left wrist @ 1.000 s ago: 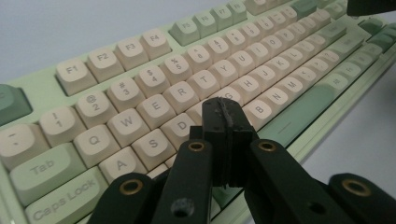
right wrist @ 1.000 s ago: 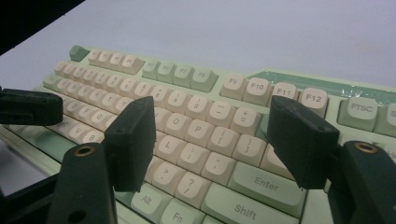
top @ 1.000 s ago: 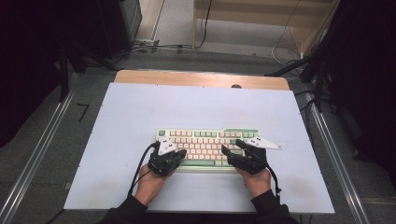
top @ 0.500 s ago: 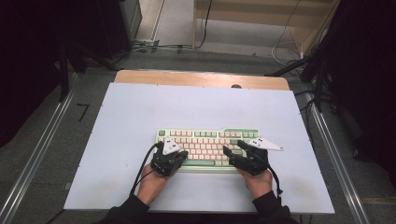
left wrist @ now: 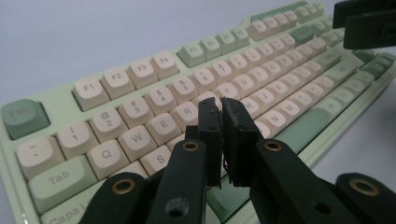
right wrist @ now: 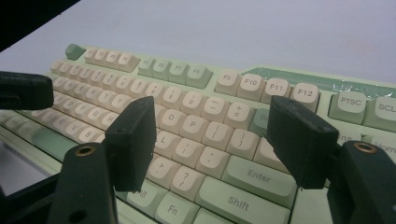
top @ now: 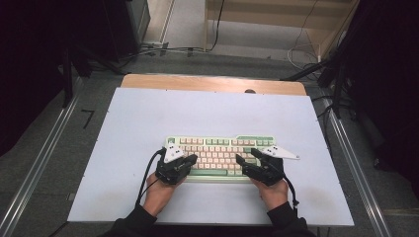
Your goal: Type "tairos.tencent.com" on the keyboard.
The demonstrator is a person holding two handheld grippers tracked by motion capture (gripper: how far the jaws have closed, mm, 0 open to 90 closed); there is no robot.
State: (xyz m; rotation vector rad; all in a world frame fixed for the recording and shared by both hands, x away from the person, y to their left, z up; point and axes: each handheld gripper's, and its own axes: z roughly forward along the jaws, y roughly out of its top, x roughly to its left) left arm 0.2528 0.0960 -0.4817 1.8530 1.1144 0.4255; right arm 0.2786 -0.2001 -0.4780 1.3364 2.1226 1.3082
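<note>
We keep left gripper [left wrist: 223, 140] pinched together, empty, above keyboard [top: 225, 155] home row; keyboard sits table's 6 o'clock. Right gripper [right wrist: 212, 140] spread, empty. Risk: closed tips straddle two keycaps, wrong key pressed.

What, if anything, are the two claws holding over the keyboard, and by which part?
Nothing is held. The left claw is shut with nothing between its jaws, above the green and cream plastic keyboard; the right claw stands open over the keys.
</note>
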